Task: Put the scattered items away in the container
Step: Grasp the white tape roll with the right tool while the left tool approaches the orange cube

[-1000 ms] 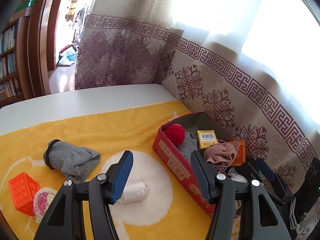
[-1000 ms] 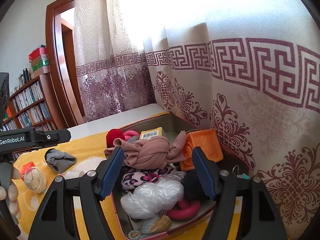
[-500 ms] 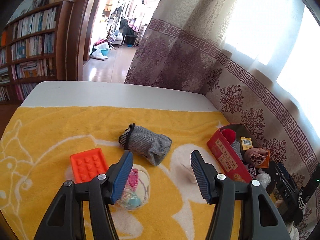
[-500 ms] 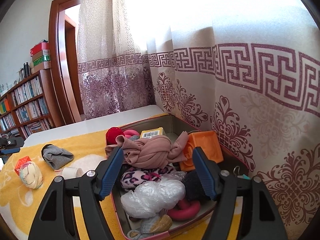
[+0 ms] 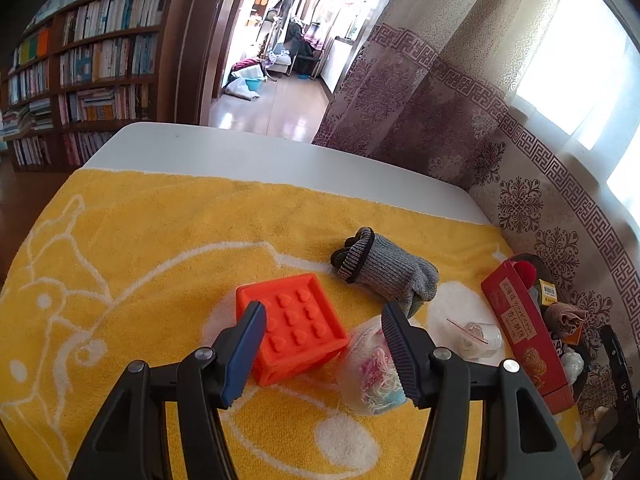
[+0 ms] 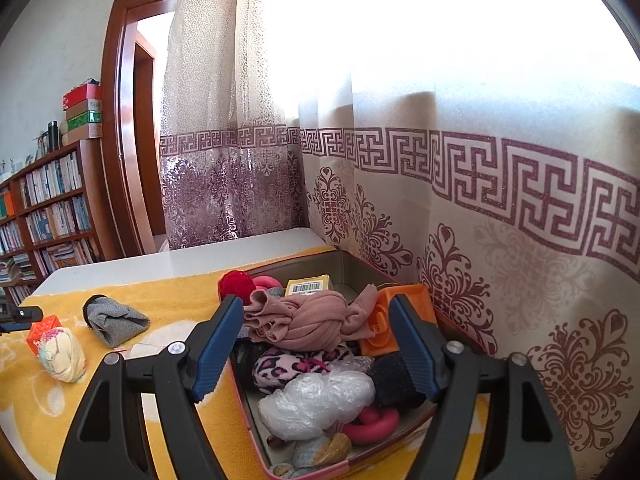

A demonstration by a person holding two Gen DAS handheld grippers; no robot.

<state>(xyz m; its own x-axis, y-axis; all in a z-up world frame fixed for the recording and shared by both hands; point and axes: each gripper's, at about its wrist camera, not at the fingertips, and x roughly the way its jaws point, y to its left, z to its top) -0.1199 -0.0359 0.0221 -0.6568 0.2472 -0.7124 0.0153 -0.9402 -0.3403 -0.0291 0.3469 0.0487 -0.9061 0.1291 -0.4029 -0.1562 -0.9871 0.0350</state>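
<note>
My left gripper [image 5: 322,326] is open and empty, its jaws standing around an orange studded block [image 5: 294,326] on the yellow towel [image 5: 140,248]. A bag of pastel yarn [image 5: 374,366] lies against the right finger. A rolled grey sock [image 5: 386,270] and a small clear-wrapped roll [image 5: 478,334] lie beyond. The red box [image 5: 524,332] stands at the right. My right gripper [image 6: 316,348] is open and empty, hovering over the box [image 6: 340,258], which is full of a pink cloth [image 6: 308,320], an orange block [image 6: 404,320] and a plastic bag [image 6: 316,400].
The patterned curtain [image 6: 460,208] hangs right behind the box. The white table edge [image 5: 260,156] runs beyond the towel. A bookshelf [image 5: 80,72] and an open doorway stand farther off. The grey sock [image 6: 114,322] and yarn bag [image 6: 64,356] show left of the box.
My left gripper has swung left away from the box and come down around the orange block. The right gripper has barely moved over the box.
</note>
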